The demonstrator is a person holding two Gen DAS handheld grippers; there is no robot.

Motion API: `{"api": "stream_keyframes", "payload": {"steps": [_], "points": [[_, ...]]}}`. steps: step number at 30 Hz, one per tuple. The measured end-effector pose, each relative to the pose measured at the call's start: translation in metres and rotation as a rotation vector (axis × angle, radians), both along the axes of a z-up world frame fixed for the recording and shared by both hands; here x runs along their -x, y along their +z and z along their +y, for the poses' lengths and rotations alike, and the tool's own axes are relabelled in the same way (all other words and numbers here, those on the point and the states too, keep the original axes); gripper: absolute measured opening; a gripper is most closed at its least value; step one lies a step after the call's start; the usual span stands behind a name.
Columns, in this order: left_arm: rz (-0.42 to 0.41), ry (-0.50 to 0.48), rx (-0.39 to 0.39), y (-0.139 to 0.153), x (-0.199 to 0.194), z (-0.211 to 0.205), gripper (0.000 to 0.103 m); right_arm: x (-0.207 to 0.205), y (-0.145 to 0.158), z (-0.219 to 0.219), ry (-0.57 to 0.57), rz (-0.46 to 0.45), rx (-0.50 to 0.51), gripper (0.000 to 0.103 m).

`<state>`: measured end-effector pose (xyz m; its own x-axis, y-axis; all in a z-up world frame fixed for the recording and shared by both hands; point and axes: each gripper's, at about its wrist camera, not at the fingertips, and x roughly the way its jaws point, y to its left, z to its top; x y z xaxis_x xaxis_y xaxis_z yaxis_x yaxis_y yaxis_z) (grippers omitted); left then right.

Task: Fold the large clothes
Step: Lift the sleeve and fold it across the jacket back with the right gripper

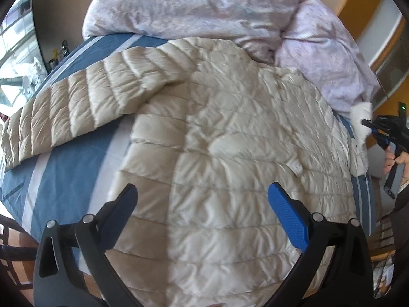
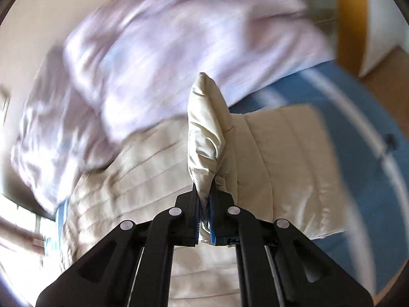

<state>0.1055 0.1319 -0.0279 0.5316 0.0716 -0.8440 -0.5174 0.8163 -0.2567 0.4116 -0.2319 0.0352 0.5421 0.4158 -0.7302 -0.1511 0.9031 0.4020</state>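
a cream quilted jacket (image 1: 230, 153) lies spread on a bed (image 1: 64, 179) covered with a blue sheet with pale stripes. in the left wrist view the jacket's body fills the middle of the bed, and one sleeve (image 1: 76, 107) stretches out flat toward the left edge, resting on the sheet. behind the jacket, toward the far side of the bed, a rumpled pale lilac duvet (image 1: 194, 7) is heaped up, touching the jacket's top edge.

the left gripper (image 1: 203, 192) hangs above the lower part of the jacket with its jaws spread wide, nothing between them; one pad shows blue, the other is dark in shade.

the right gripper (image 2: 203, 194) has its jaws pressed together, pinching a fold of the jacket's cream fabric. the pinched cloth stands up from the tips as a narrow, puffed ridge (image 2: 207, 128), with the rest of the jacket (image 2: 268, 153) lying below on the blue sheet (image 2: 358, 140). the duvet (image 2: 153, 64) is blurred across the upper part of that view. in the left wrist view the same gripper (image 1: 368, 125) shows at the right edge of the bed, held by a hand (image 1: 396, 160), with a bit of pale cloth at its tips.

wooden furniture in an orange tone stands past the bed on the right.
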Motion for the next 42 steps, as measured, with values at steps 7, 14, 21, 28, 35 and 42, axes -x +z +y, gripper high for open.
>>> {"api": "stream_keyframes", "payload": {"steps": [7, 14, 21, 28, 35, 42], "points": [[0.003, 0.075, -0.025, 0.000, 0.025, 0.048, 0.101, 0.034, -0.030, 0.126, 0.182, 0.088, 0.021, 0.006], [0.008, 0.188, -0.035, 0.000, 0.052, 0.099, 0.101, 0.067, -0.051, 0.220, 0.307, 0.129, 0.103, 0.006], [0.016, 0.263, -0.065, -0.003, 0.069, 0.136, 0.101, 0.081, -0.039, 0.246, 0.397, 0.109, 0.125, 0.052], [0.043, 0.285, -0.095, -0.009, 0.070, 0.157, 0.101, 0.055, -0.002, 0.217, 0.266, -0.022, 0.076, 0.051], [0.068, 0.280, -0.107, -0.016, 0.063, 0.164, 0.101, 0.042, -0.048, 0.216, 0.212, 0.071, 0.224, 0.051], [0.081, 0.305, -0.124, -0.019, 0.067, 0.172, 0.101, 0.036, -0.084, 0.225, 0.153, 0.087, 0.326, 0.060]]}}
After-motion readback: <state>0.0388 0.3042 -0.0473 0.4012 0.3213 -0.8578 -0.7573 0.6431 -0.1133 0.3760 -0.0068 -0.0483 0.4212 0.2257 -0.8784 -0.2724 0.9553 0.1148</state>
